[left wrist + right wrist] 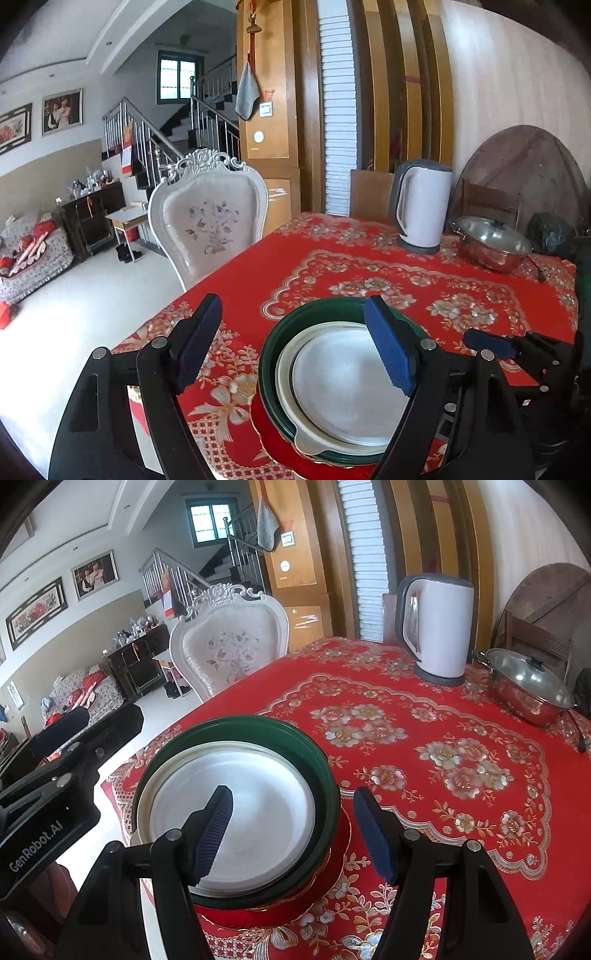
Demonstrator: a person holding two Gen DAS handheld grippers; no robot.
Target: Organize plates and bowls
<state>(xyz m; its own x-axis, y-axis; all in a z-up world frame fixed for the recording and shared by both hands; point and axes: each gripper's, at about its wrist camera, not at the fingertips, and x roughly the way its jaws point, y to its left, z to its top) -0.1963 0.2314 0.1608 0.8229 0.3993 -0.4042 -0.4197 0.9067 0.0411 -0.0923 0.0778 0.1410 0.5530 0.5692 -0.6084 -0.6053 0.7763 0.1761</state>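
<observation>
A stack of dishes stands near the front edge of the table: a white plate (255, 805) inside a cream bowl (147, 805), inside a dark green bowl (314, 753), on a red plate (332, 871). The stack also shows in the left wrist view, with the white plate (340, 384) and the green bowl (325, 306). My left gripper (295, 343) is open and empty, held above the stack's left rim. My right gripper (291, 830) is open and empty, straddling the stack's right rim from above.
A red floral tablecloth (424, 738) covers the table. A white kettle (439, 627) and a lidded steel pot (532, 686) stand at the far right. A white ornate chair (229, 642) stands at the table's left side. The table edge runs close to the stack.
</observation>
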